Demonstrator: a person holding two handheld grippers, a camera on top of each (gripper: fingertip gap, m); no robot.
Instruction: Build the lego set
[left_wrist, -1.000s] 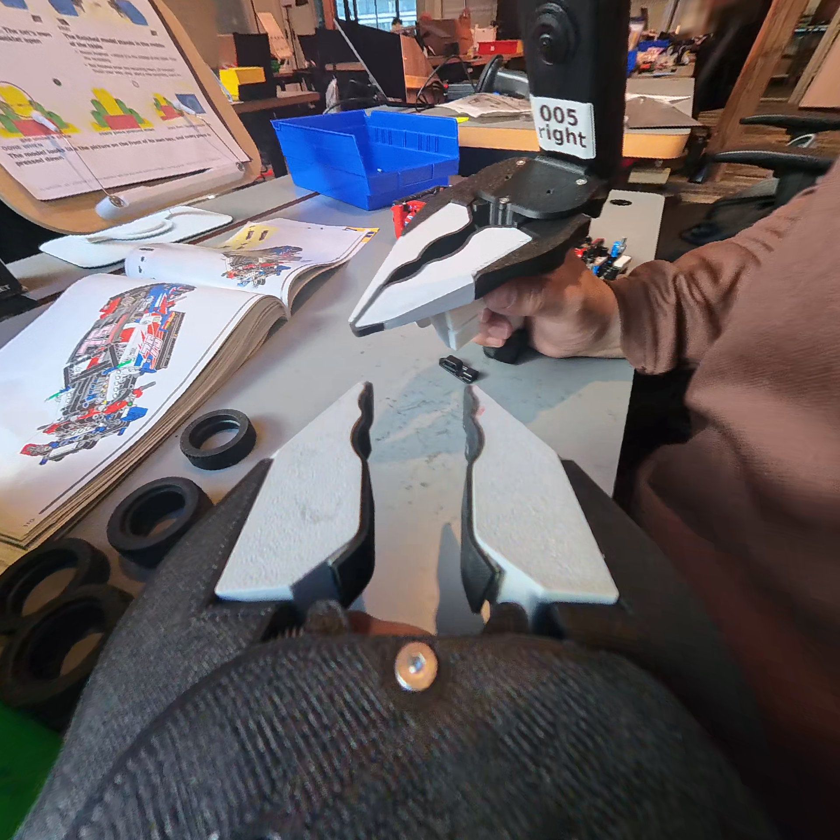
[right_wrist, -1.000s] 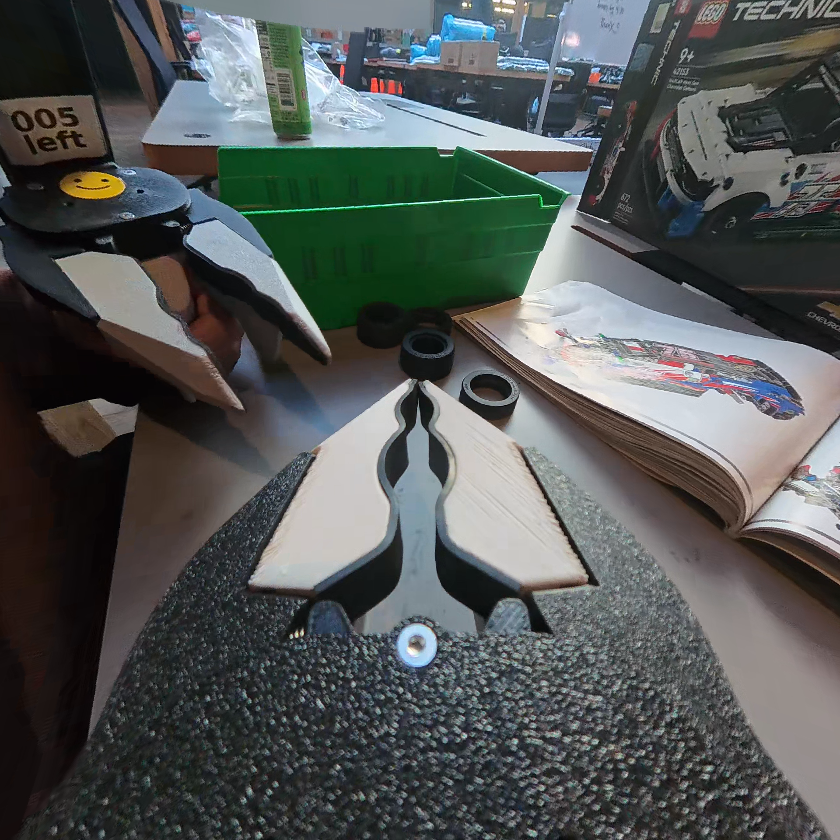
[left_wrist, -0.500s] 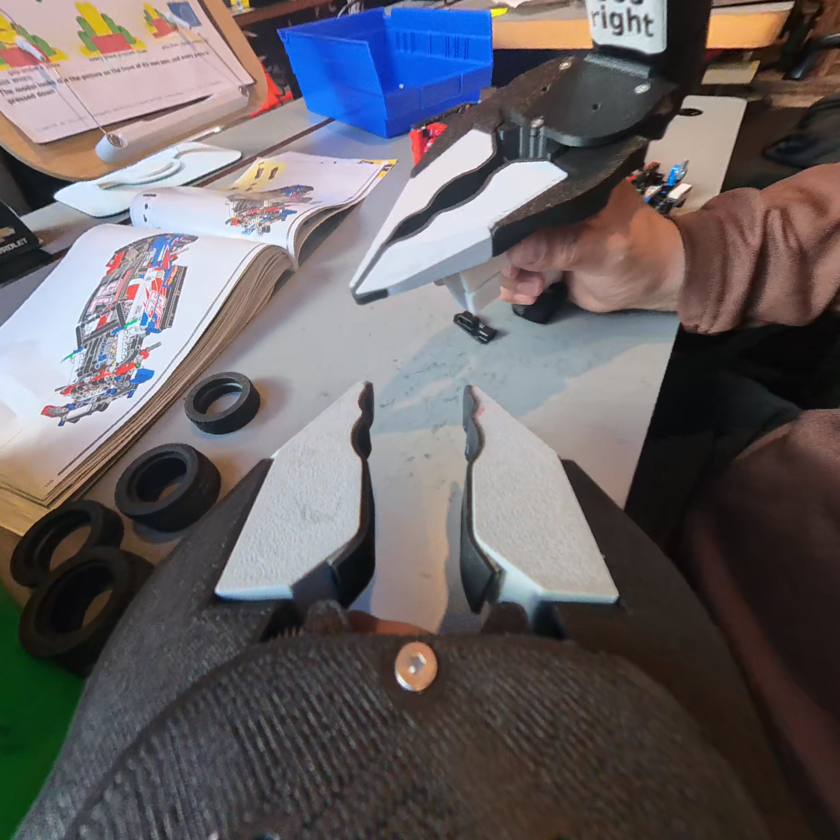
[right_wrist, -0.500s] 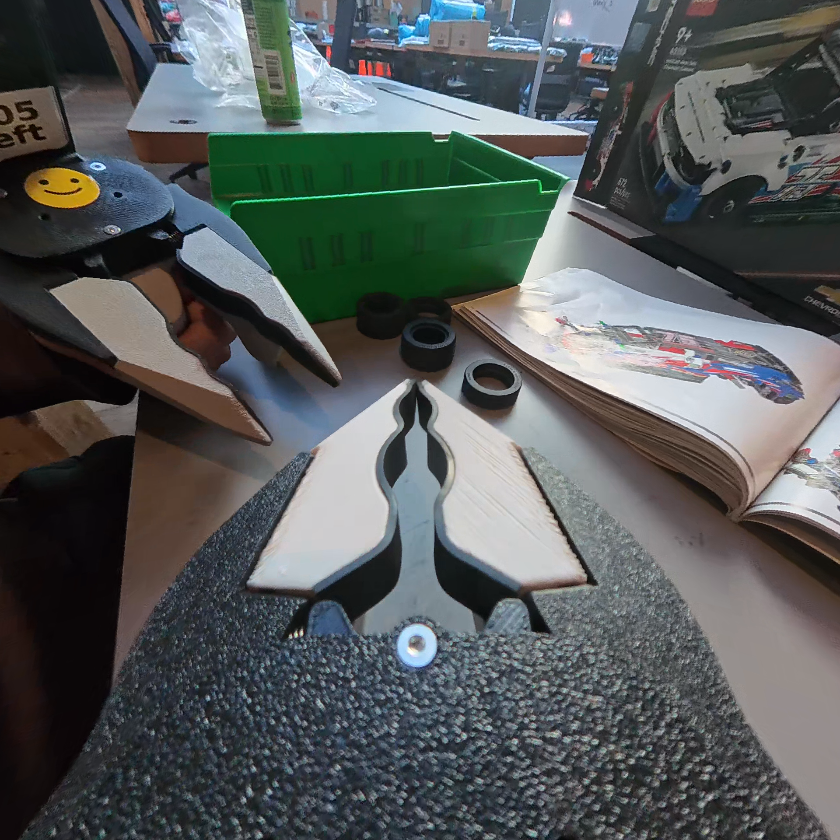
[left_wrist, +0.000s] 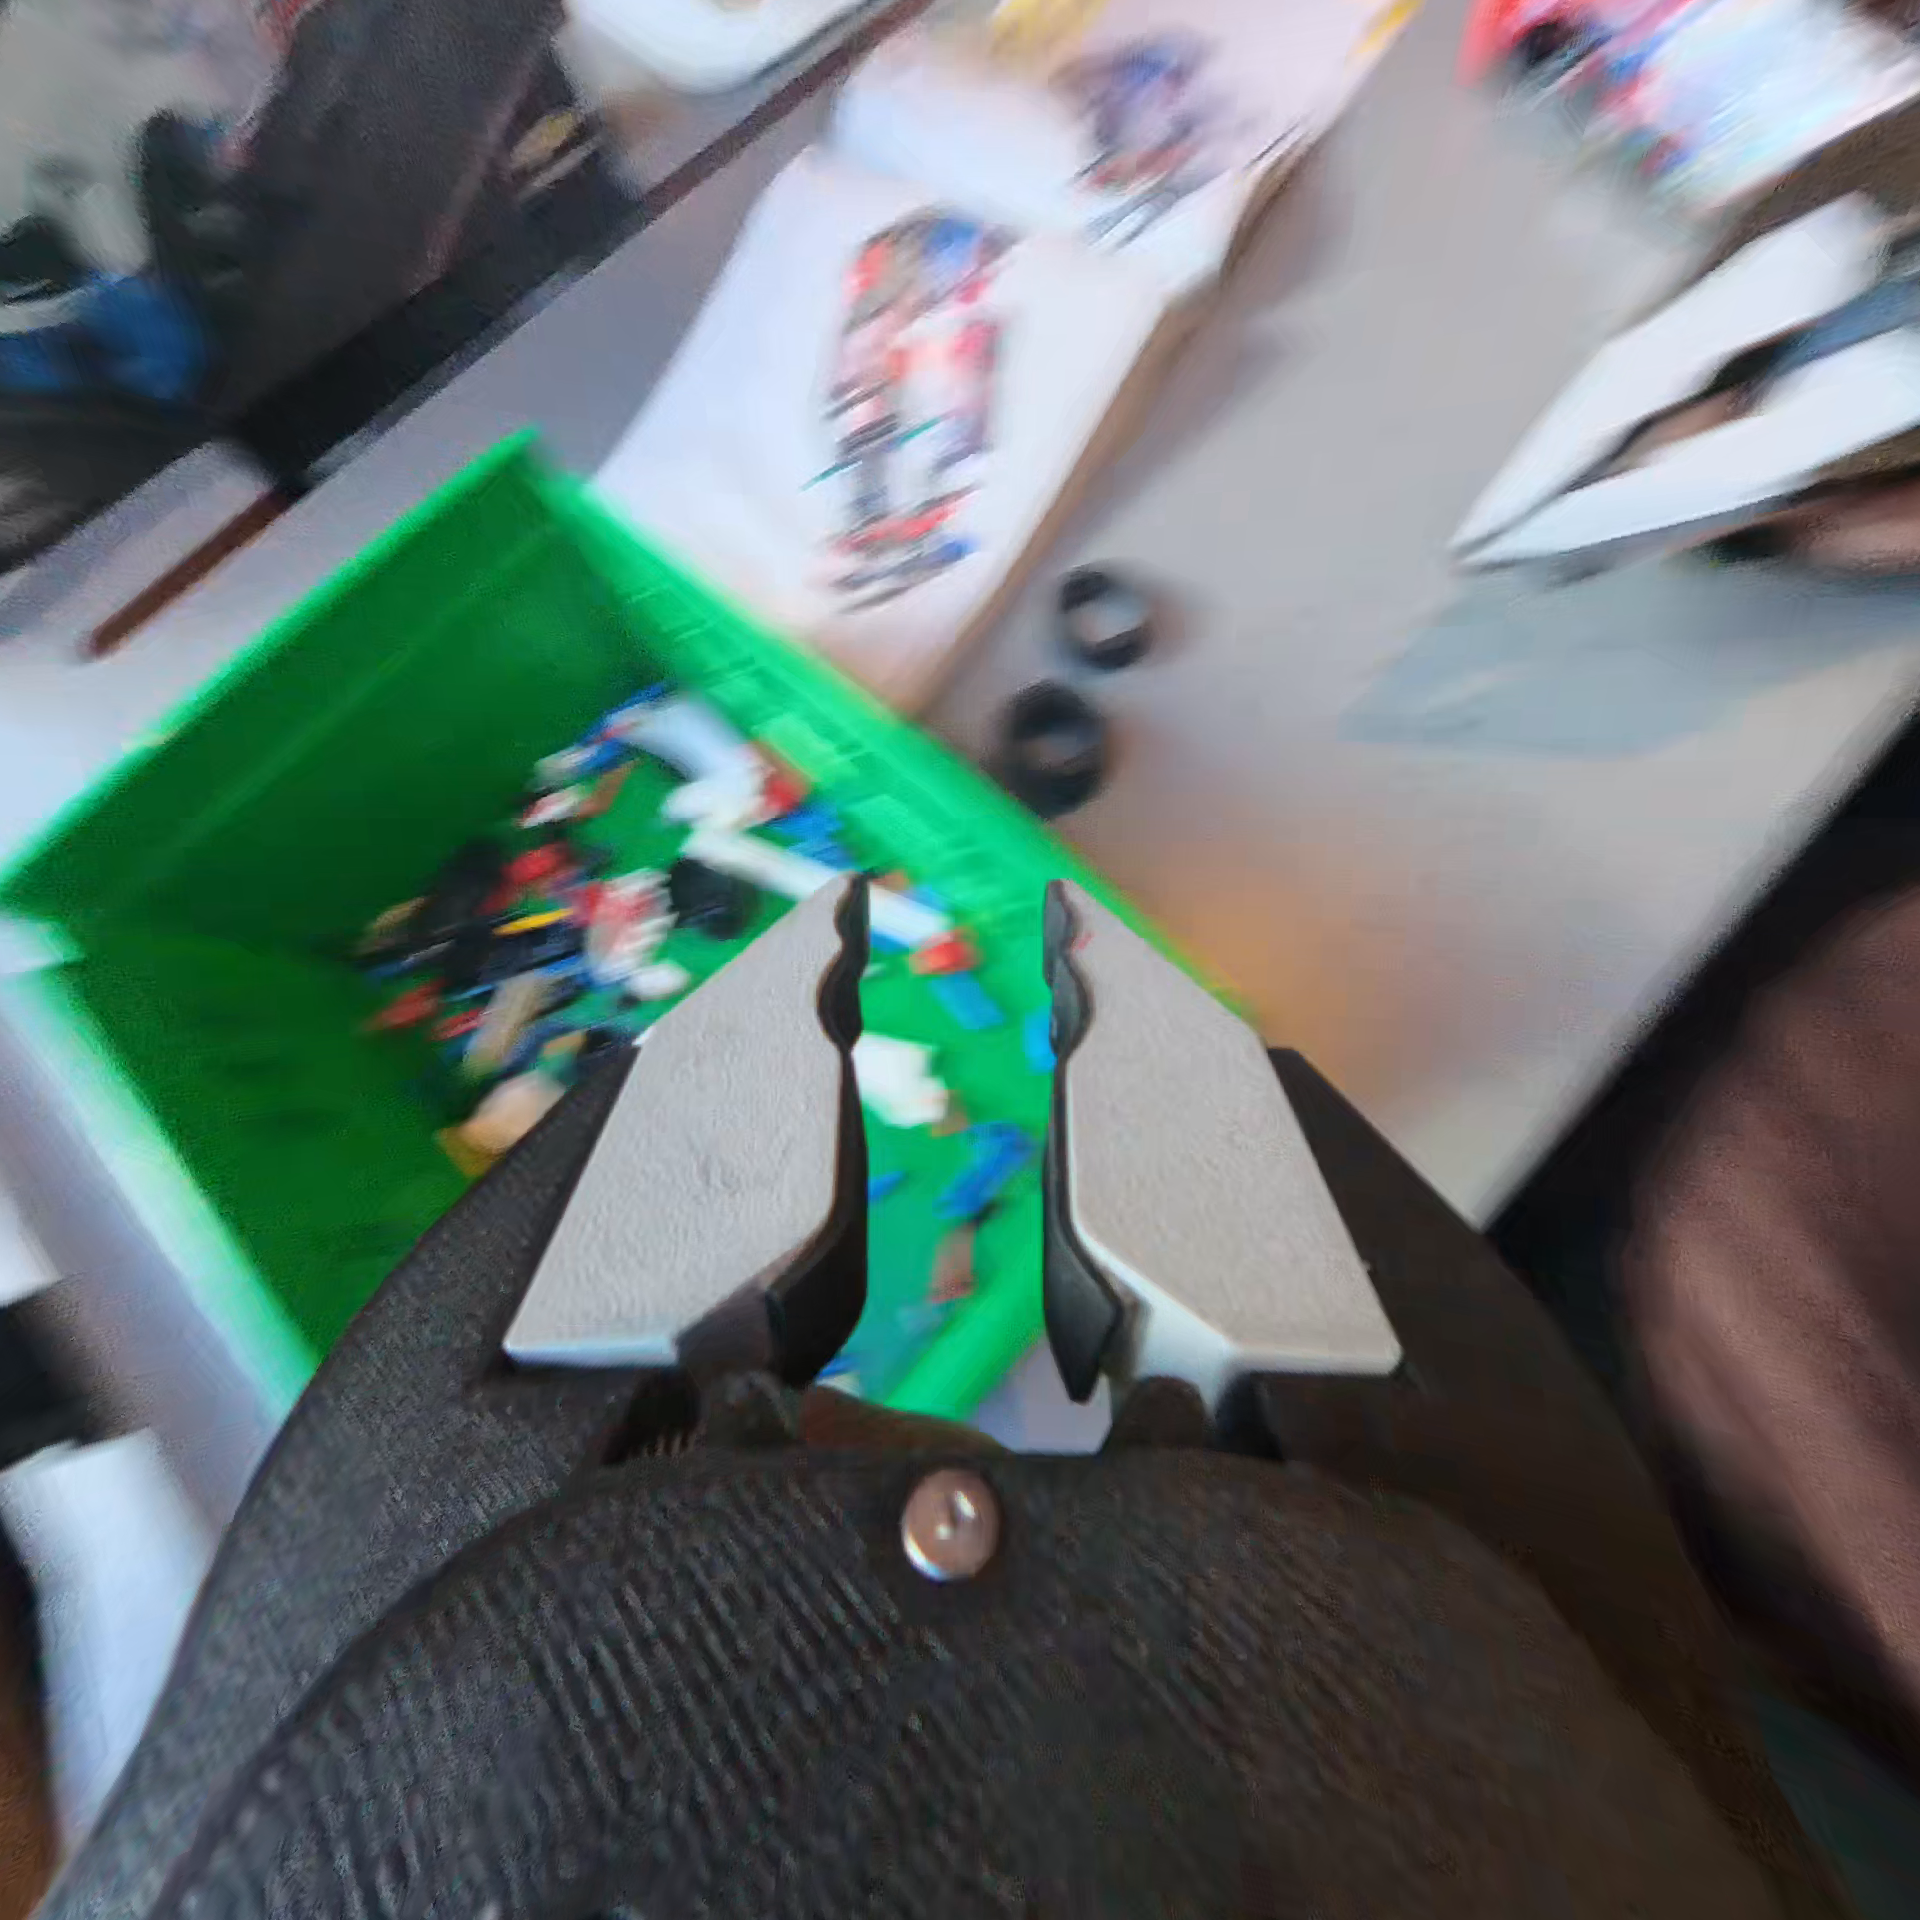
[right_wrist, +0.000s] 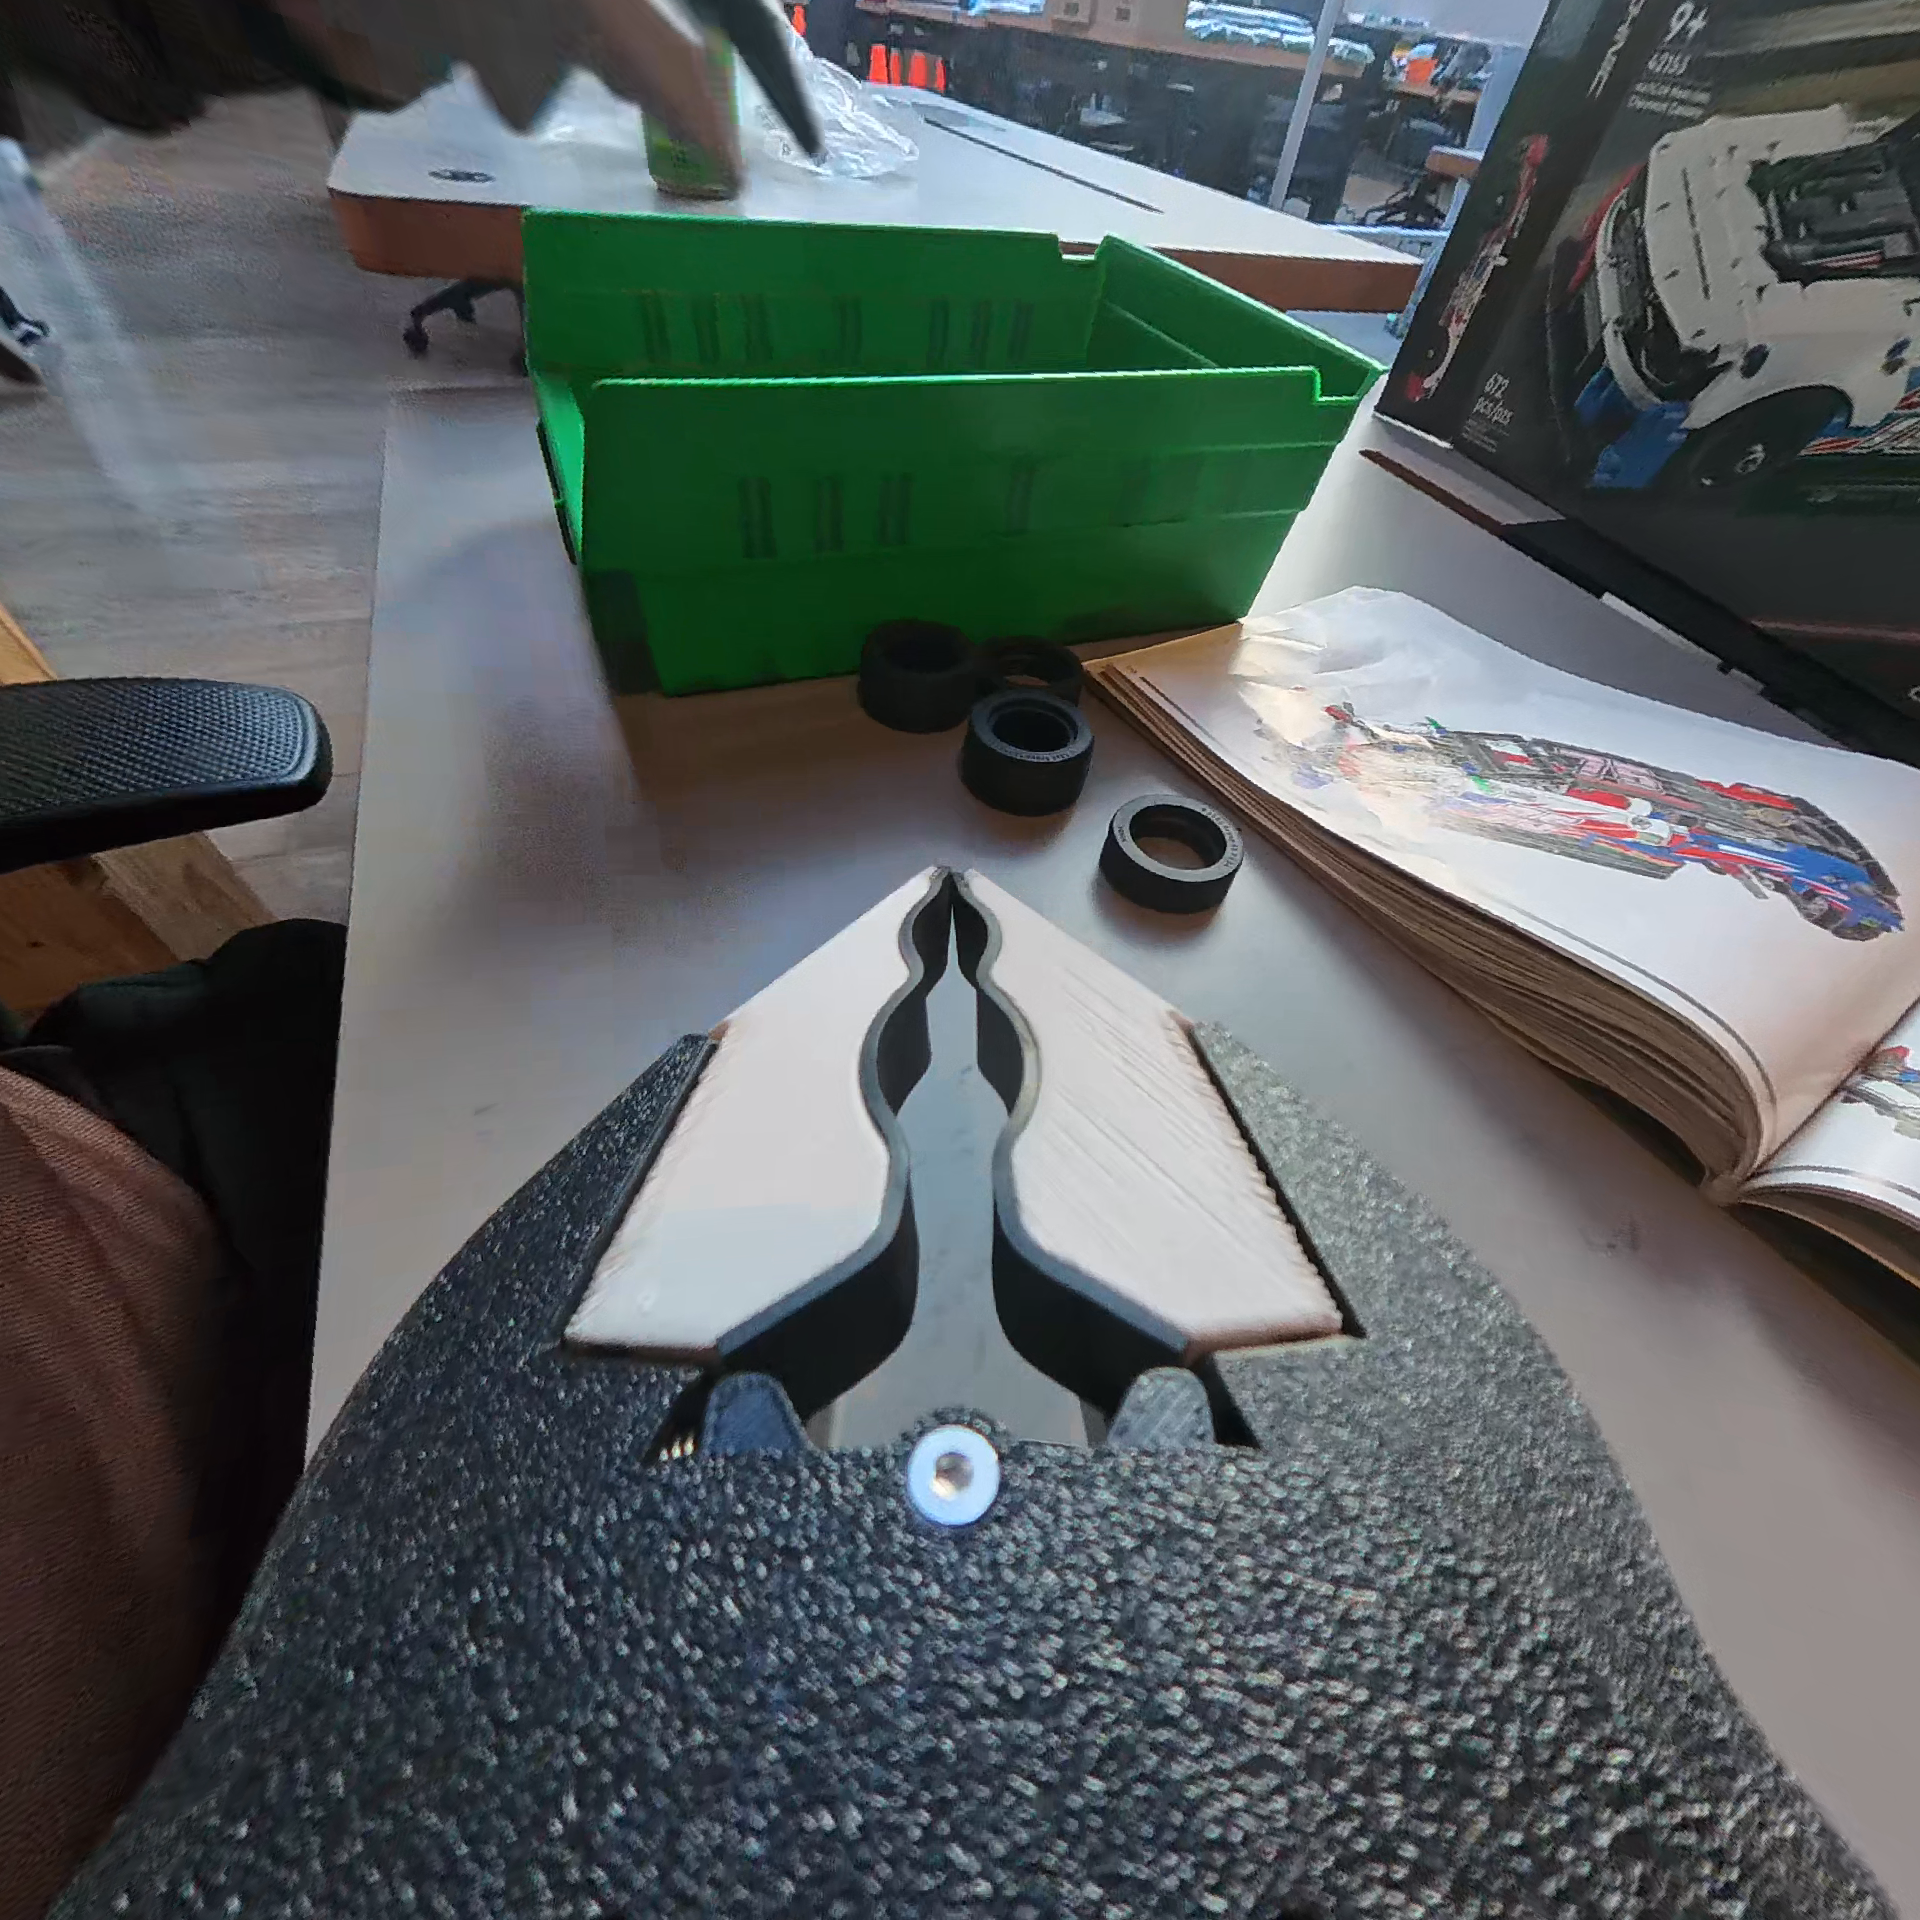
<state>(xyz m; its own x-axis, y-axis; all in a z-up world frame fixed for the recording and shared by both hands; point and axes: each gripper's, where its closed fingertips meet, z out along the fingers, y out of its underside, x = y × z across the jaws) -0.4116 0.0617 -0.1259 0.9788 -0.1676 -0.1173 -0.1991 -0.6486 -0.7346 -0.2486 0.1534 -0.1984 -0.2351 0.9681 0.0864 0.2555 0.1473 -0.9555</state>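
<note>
Green bin (left_wrist: 312, 790) on pale surface (left_wrist: 1351, 831), walls slotted, floor strewn with loose lego pieces (left_wrist: 644, 894) in red, blue, white and black, all blurred. Four black rubber tyres (right_wrist: 1027, 767), ring-shaped, just beside bin's near wall and next to open manual (right_wrist: 1558, 862), thick, glossy pages. Dark set box (right_wrist: 1683, 260) standing behind manual. Left gripper (left_wrist: 951, 914) hovering over bin, tilted, flat grey fingers (left_wrist: 717, 1164) set moderately apart, nothing between them. Right gripper (right_wrist: 951, 883) low over surface, pointing at tyres, wavy-edged tips pressed together, empty, grainy black housing behind.
</note>
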